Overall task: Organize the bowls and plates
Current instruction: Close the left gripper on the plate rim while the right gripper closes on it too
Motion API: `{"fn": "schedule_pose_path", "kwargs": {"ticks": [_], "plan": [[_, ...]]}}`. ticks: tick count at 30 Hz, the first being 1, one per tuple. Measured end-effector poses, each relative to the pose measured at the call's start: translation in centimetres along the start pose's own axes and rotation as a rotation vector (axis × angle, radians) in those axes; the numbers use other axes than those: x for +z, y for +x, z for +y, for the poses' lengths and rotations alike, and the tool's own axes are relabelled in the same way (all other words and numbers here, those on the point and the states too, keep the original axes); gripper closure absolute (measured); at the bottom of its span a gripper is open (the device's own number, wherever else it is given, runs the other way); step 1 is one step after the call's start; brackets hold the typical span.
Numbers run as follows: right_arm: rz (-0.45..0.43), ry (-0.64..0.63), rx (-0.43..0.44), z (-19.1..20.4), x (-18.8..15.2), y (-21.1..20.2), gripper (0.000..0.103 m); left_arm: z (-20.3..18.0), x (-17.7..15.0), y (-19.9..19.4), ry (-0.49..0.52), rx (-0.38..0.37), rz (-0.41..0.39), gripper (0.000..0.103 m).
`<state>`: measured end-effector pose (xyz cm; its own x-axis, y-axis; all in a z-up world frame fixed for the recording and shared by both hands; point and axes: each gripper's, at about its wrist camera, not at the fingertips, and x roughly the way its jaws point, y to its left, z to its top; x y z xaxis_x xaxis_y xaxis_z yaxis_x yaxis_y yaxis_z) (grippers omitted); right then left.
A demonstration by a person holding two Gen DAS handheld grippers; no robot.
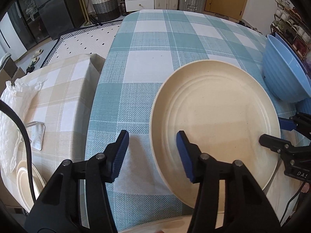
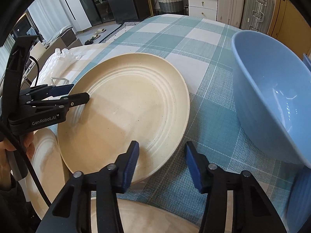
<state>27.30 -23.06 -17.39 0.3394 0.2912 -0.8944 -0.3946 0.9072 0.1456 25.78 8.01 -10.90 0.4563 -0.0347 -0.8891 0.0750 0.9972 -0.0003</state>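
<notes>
The left gripper straddles the near-left rim of the cream plate, one blue pad over the plate's inside, the other over the checked tablecloth outside it. The jaws stand partly open; the pads show a gap to the rim, so nothing is clamped. From the right wrist view the same gripper reaches in from the left, one finger above the rim and one below, though whether either touches cannot be told.

The right gripper straddles the plate's near-right rim the same way, jaws partly open, one pad over the plate and the other over the cloth. In the left wrist view its fingers sit at the plate's right edge, mostly cut off by the frame.

The plate seems tilted, its underside hidden. More cream plates lie below and to the left, partly covered by the gripper and cable; another cream surface at the bottom edge is cut off.

A blue bowl stands just right of the plate, leaning, its right side out of frame. Further left, a beige checked surface carries crumpled white plastic, blurred at the edge.
</notes>
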Motion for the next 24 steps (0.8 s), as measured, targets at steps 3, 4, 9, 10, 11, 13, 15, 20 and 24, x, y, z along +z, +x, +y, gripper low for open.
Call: {"fn": "schedule_pose_path", "kwargs": {"ticks": [3, 4, 9, 10, 11, 13, 15, 20, 24], "plan": [[0.001, 0.010, 0.006, 0.0, 0.2, 0.1, 0.066, -0.3, 0.0, -0.1, 0.010, -0.024, 0.001, 0.071], [0.002, 0.014, 0.006, 0.0, 0.2, 0.1, 0.072, -0.5, 0.0, -0.1, 0.017, -0.029, -0.001, 0.074], [-0.009, 0.017, -0.009, 0.0, 0.1, 0.1, 0.079, -1.1, -0.1, -0.3, 0.023, -0.011, -0.012, 0.081], [-0.012, 0.023, -0.008, -0.1, 0.1, 0.0, 0.080, -1.0, -0.2, -0.3, 0.019, -0.014, -0.014, 0.081], [-0.014, 0.029, -0.005, -0.2, 0.1, -0.1, 0.081, -0.9, -0.2, -0.4, 0.019, -0.007, -0.016, 0.085], [-0.017, 0.031, -0.007, -0.2, 0.1, -0.2, 0.082, -0.8, -0.2, -0.5, 0.019, -0.005, -0.016, 0.086], [-0.022, 0.023, -0.013, 0.0, 0.0, -0.3, 0.082, -0.9, -0.3, -0.6, 0.021, -0.001, -0.015, 0.086], [-0.048, 0.030, -0.011, 0.0, 0.0, -1.3, 0.084, -0.6, -0.4, -1.5, -0.002, 0.000, -0.044, 0.088], [-0.067, 0.027, -0.010, 0.3, 0.2, -2.1, 0.084, -0.6, -0.3, -2.7, -0.004, 0.011, -0.065, 0.088]]}}
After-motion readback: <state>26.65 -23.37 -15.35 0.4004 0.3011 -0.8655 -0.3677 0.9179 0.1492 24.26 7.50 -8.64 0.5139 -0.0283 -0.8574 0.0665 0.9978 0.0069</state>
